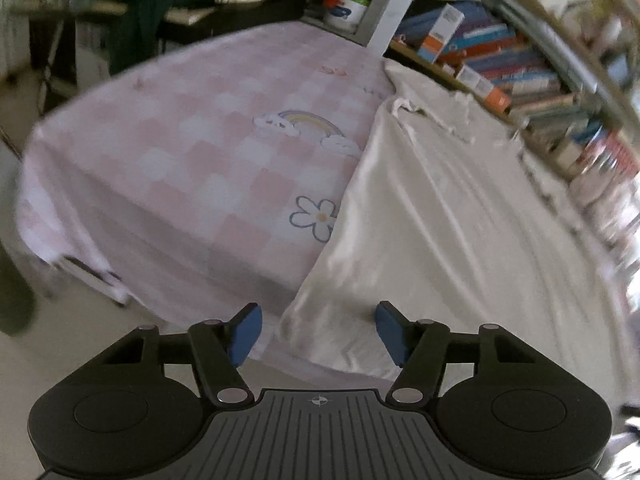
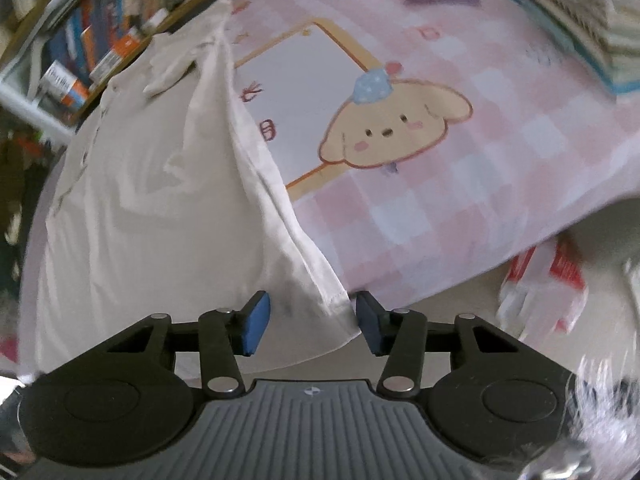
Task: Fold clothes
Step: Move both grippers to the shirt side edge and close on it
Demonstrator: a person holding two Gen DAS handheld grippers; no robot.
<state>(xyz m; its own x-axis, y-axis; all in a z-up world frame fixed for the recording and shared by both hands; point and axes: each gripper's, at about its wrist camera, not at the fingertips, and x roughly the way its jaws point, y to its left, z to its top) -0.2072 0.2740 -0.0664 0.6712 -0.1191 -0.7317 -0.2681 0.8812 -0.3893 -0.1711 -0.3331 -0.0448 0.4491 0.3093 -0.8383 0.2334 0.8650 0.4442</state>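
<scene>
A white garment (image 1: 440,208) lies spread flat on the pink checked sheet (image 1: 192,168), neck end away from me. In the left wrist view its near left hem corner sits between the blue pads (image 1: 245,333) of my left gripper (image 1: 318,330), which stands open over the bed's front edge. In the right wrist view the same garment (image 2: 152,200) fills the left half, and its near right hem corner (image 2: 324,304) lies in the gap of my right gripper (image 2: 311,326). Those jaws stand apart around the cloth; the corner is not pinched flat.
A shelf packed with books (image 1: 520,80) runs along the far side of the bed, close behind the garment's collar. The sheet (image 2: 460,184) carries a puppy print (image 2: 396,128). A red and white package (image 2: 548,288) lies beyond the bed edge at right.
</scene>
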